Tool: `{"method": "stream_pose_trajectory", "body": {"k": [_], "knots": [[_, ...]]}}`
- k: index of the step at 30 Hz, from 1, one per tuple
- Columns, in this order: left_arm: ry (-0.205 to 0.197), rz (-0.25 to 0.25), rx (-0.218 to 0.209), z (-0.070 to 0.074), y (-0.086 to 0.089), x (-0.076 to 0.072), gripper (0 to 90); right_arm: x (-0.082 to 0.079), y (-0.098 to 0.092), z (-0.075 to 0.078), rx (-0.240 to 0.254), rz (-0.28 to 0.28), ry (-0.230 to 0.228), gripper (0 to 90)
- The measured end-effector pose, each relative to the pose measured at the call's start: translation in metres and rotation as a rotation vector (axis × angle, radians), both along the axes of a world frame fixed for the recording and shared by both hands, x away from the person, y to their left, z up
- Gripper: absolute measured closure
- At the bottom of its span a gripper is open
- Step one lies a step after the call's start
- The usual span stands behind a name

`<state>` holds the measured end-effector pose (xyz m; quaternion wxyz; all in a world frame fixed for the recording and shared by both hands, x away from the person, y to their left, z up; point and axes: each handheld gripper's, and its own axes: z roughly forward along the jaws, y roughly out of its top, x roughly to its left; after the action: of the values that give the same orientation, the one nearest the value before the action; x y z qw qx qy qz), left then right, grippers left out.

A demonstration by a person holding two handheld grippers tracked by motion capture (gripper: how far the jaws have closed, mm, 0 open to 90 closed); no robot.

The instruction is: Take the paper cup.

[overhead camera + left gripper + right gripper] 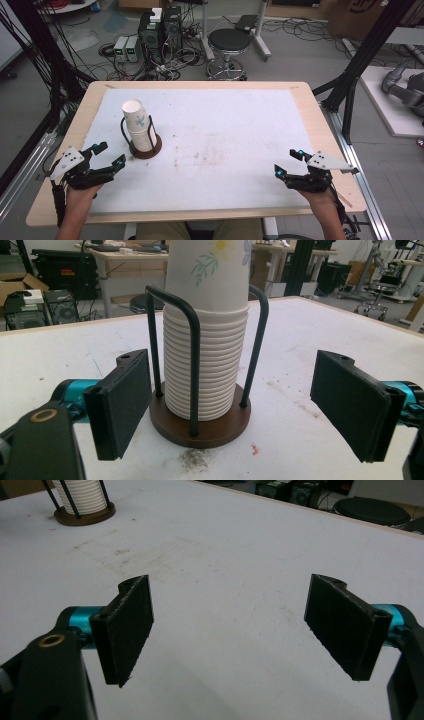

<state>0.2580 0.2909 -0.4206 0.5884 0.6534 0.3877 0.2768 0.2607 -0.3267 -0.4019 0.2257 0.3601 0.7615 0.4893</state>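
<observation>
1. Broadly, the wide wooden-edged table with a scuffed white mat (225, 150) is lying under everything, with both of the person's forearms coming in over its near edge.
2. At the near left corner, the left hand (80, 192) is holding the black left gripper (111, 155) low and close to level, its tips aiming at the holder just beyond them.
3. At the near right edge, the right hand (315, 196) is holding the black right gripper (287, 161) low over the mat, pointing inward across the bare middle, well apart from the holder.
4. On the left half of the mat, the round dark-brown wooden cup holder with black wire hoops (145, 149) is standing upright.
5. Inside its hoops, the stack of white ribbed paper cups (138, 125) is sitting upright, the top cup with a floral print rising above the wires.
6. In the left gripper view, the jaws are standing wide apart, framing the holder (200, 427) and the stack (206, 375) without touching either; nothing is between the pads.
7. In the right gripper view, the jaws are spread fully over bare mat, gripping nothing, with the holder (85, 515) showing far off at the upper left.
</observation>
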Motion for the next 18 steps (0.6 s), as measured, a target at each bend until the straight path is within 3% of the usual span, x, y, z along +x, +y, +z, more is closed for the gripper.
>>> {"method": "stream_pose_trajectory", "body": {"k": [18], "knots": [[-0.003,-0.003,-0.015,0.0054,-0.0008,0.0024,16.7,-0.0004,0.0011,-0.0028,-0.008,0.012,0.008,19.9]]}}
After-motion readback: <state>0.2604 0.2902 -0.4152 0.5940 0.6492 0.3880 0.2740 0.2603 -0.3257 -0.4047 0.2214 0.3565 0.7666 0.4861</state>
